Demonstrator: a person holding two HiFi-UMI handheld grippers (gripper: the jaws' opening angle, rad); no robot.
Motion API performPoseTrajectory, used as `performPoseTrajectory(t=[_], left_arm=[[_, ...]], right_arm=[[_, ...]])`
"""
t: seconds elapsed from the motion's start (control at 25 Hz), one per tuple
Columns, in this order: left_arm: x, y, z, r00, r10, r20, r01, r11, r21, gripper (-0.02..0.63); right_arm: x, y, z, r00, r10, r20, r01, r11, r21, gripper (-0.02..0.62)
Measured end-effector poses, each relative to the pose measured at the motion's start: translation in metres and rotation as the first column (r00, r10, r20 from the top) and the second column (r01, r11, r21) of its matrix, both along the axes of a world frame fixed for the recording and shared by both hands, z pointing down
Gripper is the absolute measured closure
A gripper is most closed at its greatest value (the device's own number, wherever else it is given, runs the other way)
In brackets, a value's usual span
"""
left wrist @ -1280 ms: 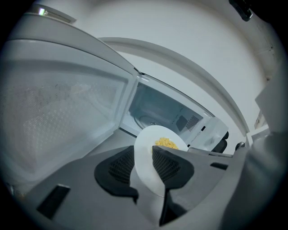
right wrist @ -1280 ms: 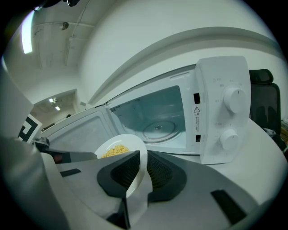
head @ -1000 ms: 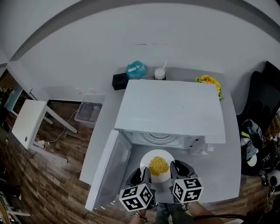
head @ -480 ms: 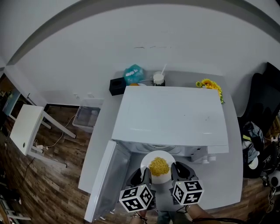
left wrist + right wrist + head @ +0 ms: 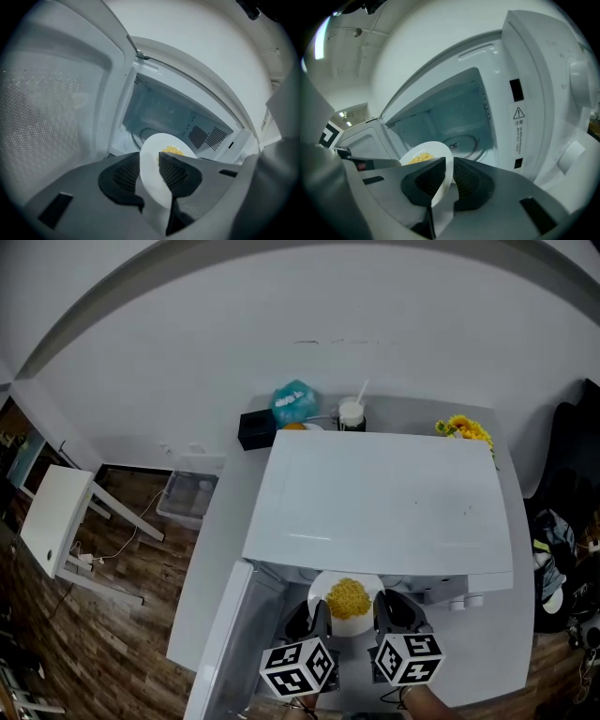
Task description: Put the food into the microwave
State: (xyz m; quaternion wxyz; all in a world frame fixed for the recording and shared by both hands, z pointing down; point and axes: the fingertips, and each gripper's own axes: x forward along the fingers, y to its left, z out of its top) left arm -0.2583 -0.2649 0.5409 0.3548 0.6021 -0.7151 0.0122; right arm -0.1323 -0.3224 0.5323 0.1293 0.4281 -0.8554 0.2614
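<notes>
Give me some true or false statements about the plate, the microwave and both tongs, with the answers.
1. The microwave has its door swung open. True.
2. The left tongs are empty. False: they are shut on the rim of the plate.
3. The right tongs grip the same plate. True.
4. The food on the plate is green. False: it is yellow.
</notes>
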Motion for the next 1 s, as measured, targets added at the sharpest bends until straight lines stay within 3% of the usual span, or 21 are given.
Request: performPoseTrajectory(t=[1.0], left_arm=[[-0.032,-0.066,0.025,1.0,0.005,-0.006,-0.004,0.997,0.083,0.477]], right_arm=[[-0.022,-0.052,0.022,0.986,0.155,0.059,-0.157,0.987,0.038,0.532]])
